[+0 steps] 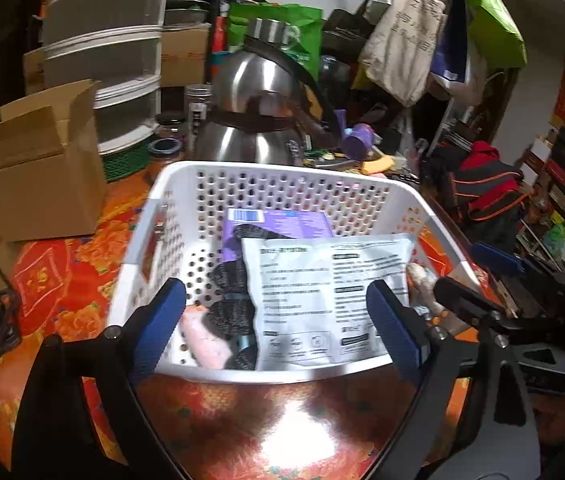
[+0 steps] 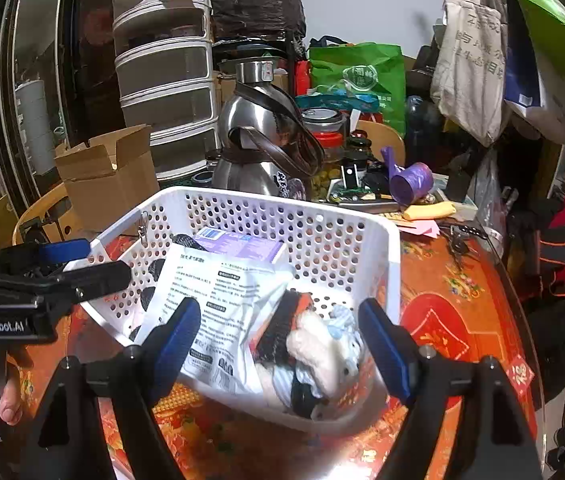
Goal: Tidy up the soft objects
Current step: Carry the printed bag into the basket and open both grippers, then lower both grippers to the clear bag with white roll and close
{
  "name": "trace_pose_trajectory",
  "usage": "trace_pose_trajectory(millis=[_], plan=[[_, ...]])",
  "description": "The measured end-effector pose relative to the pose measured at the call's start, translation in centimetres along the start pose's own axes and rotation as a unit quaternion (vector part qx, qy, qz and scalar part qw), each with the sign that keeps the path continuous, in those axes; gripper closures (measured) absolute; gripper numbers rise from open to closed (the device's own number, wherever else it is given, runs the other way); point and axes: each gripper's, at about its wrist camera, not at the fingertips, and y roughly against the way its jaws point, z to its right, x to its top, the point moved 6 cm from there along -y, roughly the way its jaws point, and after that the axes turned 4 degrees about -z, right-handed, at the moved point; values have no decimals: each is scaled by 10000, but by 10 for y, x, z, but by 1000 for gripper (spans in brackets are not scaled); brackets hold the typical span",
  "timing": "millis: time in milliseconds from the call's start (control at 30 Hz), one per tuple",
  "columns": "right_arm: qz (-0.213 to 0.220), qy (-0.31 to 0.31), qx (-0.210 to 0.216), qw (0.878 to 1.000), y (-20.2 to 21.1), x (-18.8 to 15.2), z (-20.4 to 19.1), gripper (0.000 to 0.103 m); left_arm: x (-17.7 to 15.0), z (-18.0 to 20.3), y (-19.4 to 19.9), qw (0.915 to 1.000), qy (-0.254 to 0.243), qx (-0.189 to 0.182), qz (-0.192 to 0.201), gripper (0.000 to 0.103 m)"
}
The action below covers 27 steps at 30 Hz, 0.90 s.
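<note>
**White basket loaded, both tools spread above its near rim**

White perforated plastic forms the basket [image 1: 186,216], which stands on the table [image 1: 62,280], a glossy red-orange patterned surface. We hold the left tool [image 1: 278,320] with its blue fingers [image 1: 162,320] spread wide; nothing sits between them, and they hang over the near rim of the basket. We hold the right tool [image 2: 282,344] the same way, spread and gripping nothing, over the near right corner of the basket [image 2: 386,264].

Contents of the basket, read from the left wrist view:
- A white printed pouch [image 1: 322,292] lies at centre, tilted, on top of the other items.
- A purple packet [image 1: 282,222] lies at 12 o'clock, against the far wall, partly under the pouch.
- Dark knitted fabric [image 1: 234,308] lies at 9 o'clock of the pouch.
- A pink soft item [image 1: 202,340] lies at 8 o'clock, near the left finger.

In the right wrist view a pile of soft items [image 2: 322,352], white, pale blue and dark, fills the corner at 3 o'clock of the pouch [image 2: 218,308].

Beyond the basket at 12 o'clock stands a steel kettle [image 1: 250,92]. A cardboard box [image 1: 38,168] stands open at 10 o'clock, with stacked drawers [image 1: 102,40] behind it.
</note>
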Motion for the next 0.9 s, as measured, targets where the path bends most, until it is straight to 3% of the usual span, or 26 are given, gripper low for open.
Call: trace_pose_trajectory(millis=[133,267,600,800,900], plan=[[25,-127,-139,9998,9,-7,3,19,-9,-1,10,10000,1,8,-15,0],[146,-283,-216,9993,27,-17,5,9,-18,4,34,9997,-96,88,221,0],[313,-251,-390,9984,71,-32,-3,5,-36,16,106,9985,-67,46,533,0],[472,-285,-403,9977,105,-45,-14,3,-72,12,144,9983,-135,173,533,0],[578,-343,-332,9972,126,-68,-18,0,-103,-1,158,9986,-166,273,430,0]])
